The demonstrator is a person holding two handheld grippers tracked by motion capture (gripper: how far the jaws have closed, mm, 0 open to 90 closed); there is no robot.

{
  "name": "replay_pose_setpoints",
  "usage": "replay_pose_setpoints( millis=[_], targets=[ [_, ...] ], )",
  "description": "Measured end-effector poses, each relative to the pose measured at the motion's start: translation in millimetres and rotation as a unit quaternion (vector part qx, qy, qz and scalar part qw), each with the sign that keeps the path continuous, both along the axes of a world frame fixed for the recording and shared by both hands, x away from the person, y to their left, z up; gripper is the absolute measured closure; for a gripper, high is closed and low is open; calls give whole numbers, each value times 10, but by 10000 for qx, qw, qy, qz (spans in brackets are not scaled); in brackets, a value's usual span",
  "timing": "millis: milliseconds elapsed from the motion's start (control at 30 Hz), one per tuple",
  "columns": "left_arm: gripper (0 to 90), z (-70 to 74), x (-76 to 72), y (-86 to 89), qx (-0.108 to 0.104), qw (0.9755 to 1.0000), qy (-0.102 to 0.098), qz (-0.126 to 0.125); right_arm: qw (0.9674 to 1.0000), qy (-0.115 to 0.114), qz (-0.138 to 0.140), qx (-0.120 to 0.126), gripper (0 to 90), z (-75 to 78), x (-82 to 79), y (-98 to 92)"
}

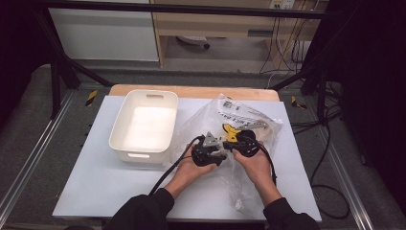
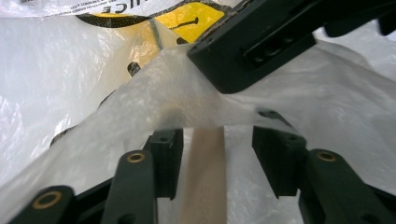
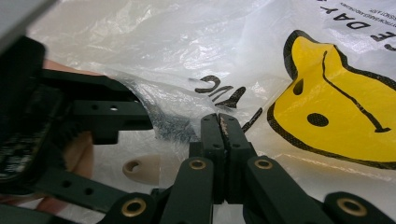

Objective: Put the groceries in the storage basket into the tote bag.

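Mostly bag work: both tools meet at a clear plastic bag (image 1: pixel 239 129) on the counter (image 1: pixel 95 182).
White bin (image 1: pixel 145 125) sits left of the bag, apart from it. Left tool (image 1: pixel 209 152) has jaws wide, straddling a beige strip (image 2: pixel 203 177) under the film. Right tool (image 1: pixel 242 143) has jaws pressed together, pinching bag film beside the yellow print (image 3: pixel 336 112). Left hand (image 1: pixel 189 167) and right hand (image 1: pixel 258 165) come from the near edge, tools nearly touching, cables trailing back.
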State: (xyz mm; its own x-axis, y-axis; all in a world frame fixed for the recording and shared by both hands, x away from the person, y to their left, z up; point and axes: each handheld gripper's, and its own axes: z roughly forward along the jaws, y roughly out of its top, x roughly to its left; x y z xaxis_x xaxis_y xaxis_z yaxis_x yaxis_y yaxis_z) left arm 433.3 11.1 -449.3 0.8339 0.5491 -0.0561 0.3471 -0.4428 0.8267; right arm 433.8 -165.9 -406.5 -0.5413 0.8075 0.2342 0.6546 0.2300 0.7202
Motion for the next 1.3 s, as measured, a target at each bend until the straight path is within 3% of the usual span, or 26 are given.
replay_pose_setpoints(
  millis=[133,367,667,900,1000,1300],
  targets=[
    [505,67,-86,67,17,10000,-56,-4,10000,-15,-5,28,900,-10,-10,-8],
    [480,209,-278,259,-154,9997,-169,47,10000,3,-29,76,900,-29,-39,-16],
    [451,330,-509,513,-284,9993,-122,198,10000,28,82,7,900,-98,-95,25],
    [371,431,-579,622,-388,9985,-195,324,9999,61,139,-75,900,-195,-167,55],
    [342,452,-589,655,-483,9981,-108,376,9998,76,148,-78,900,-228,-194,49],
    [216,488,-657,649,-330,9987,-194,329,9996,107,185,-181,900,-291,-245,76]
  ],
)
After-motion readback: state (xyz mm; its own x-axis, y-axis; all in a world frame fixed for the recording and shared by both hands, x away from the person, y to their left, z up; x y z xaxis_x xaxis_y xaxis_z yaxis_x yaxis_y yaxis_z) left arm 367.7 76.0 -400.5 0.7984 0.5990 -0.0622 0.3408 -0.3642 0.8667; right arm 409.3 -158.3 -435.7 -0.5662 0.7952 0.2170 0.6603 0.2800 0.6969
